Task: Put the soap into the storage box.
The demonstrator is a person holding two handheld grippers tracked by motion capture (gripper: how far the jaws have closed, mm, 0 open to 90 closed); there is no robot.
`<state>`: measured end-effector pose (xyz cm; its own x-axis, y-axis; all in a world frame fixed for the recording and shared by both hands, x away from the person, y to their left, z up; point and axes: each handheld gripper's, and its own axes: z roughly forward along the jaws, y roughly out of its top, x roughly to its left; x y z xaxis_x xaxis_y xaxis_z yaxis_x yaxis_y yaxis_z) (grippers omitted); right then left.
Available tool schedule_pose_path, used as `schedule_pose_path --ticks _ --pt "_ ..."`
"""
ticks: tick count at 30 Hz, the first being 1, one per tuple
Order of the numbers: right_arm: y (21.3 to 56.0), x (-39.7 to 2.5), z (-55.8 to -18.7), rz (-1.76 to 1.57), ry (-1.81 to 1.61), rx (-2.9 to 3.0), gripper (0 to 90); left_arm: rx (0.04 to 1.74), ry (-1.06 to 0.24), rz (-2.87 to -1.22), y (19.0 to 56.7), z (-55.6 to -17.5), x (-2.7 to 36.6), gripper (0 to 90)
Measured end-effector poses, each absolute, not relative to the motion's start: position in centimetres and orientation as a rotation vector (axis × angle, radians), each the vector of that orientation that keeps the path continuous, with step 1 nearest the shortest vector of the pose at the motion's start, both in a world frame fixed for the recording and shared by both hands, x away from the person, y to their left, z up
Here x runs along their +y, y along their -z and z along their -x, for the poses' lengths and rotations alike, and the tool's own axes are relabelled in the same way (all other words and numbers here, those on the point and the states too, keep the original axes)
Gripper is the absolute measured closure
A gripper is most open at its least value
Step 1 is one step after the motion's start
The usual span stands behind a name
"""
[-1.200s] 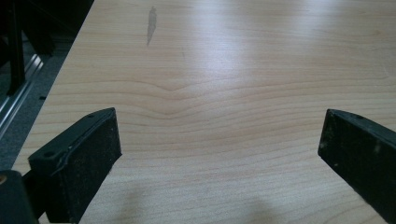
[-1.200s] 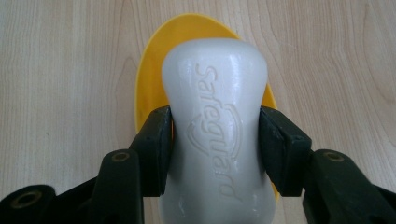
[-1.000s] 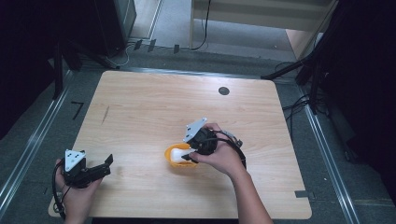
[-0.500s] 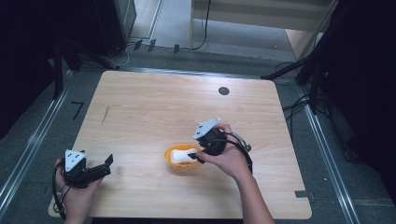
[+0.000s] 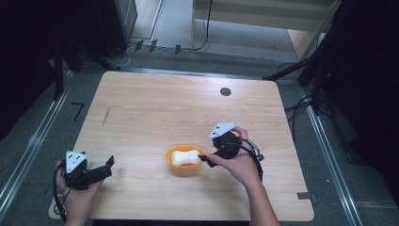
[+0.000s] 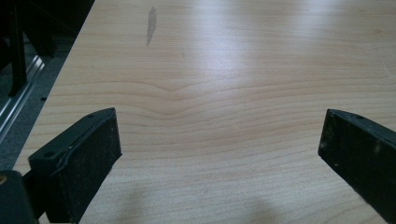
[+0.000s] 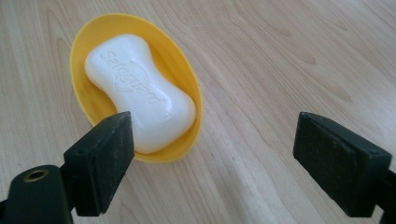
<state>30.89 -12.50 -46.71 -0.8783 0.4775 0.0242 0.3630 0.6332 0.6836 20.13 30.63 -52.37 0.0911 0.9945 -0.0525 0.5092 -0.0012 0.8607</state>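
Both grippers wide, soap waiting in its dish

Your right gripper [image 7: 212, 154] gapes just beside the yellow dish [image 5: 185, 164]; the left gripper [image 6: 219, 154] is spread over bare table [image 5: 155, 113]. The white soap [image 7: 140, 93] lies in the dish, probably slick and hard: take its narrow waist. Smooth wood, dark room around.

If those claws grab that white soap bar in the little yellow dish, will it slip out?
Possibly. The white, glossy, waisted soap bar looks smooth and rounded, so flat pads could squeeze it out. It seems rigid, not squashy. The shallow yellow oval dish looks light and would likely slide if nudged.
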Motion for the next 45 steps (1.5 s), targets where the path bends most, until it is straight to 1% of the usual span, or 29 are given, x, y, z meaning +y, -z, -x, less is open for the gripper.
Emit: schedule_pose_path --ticks 2,6,14,45 --pt "46.8 -13.0 -30.9 -0.709 -1.083 2.675 12.5 1.517 -0.810 -1.613 52.4 -20.1 30.6 0.0" --pt "47.1 -13.8 -30.7 -0.762 -1.083 2.639 8.1 1.517 -0.813 -1.615 52.4 -20.1 30.6 0.0" --pt "47.8 -15.6 -30.2 -0.837 -1.091 2.590 4.5 1.517 -0.813 -1.618 52.3 -20.1 30.6 0.0" --pt "50.7 -20.9 -28.8 -1.030 -1.064 2.492 4.3 1.520 -0.810 -1.612 52.4 -20.1 30.6 0.0"
